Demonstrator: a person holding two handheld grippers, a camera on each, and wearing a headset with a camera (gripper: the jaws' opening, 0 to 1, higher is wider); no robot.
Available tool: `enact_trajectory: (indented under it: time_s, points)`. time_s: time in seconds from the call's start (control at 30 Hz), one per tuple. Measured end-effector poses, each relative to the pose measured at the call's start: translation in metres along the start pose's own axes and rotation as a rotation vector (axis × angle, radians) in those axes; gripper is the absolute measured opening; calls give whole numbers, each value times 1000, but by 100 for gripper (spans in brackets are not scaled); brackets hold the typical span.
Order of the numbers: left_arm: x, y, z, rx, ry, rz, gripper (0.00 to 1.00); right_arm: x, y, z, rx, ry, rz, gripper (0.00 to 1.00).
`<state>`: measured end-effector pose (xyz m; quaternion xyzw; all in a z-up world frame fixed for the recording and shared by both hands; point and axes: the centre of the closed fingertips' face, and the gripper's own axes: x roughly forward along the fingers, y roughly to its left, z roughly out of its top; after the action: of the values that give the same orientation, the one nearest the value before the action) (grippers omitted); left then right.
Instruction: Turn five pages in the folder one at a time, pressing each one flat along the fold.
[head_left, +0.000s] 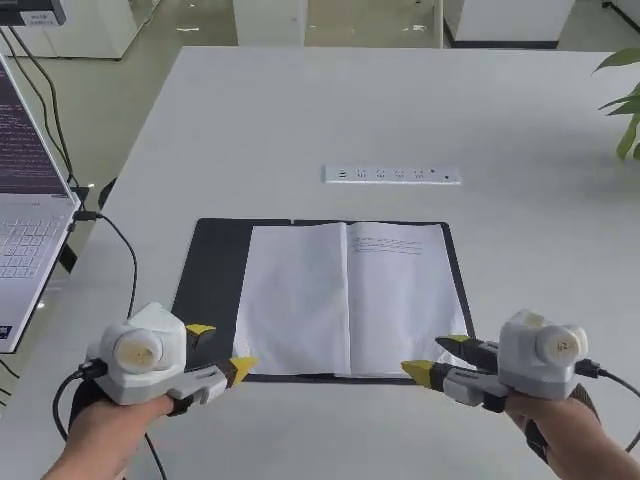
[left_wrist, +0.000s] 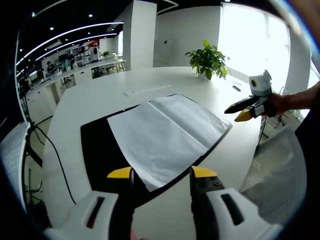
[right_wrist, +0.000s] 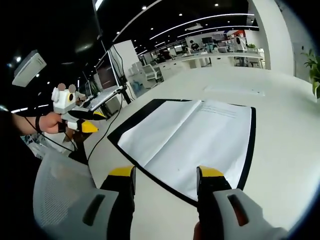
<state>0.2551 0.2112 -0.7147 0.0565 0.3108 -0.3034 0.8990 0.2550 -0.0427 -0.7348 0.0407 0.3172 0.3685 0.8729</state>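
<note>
folder (head_left: 213, 285) open flat; turn not yet started, i judge. left hand-held gripper (head_left: 222, 348) (7 o'clock) & right hand-held gripper (head_left: 431, 356) (5 o'clock): jaws apart, empty. next prob: pinch single right page (head_left: 400, 300) edge.

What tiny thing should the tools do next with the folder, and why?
Probably ease the right tool to the near outer corner of the right page and pinch it. It and the left tool are both open, hovering by the near edge of the folder, whose pages lie flat, none lifted yet.
</note>
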Motion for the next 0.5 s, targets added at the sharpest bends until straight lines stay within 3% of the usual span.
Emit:
enact_trajectory:
  time_s: [0.5]
  points:
    - [-23,-9,0,-14,-28,0,61,-40,-5,5,-1,-55,-83,63]
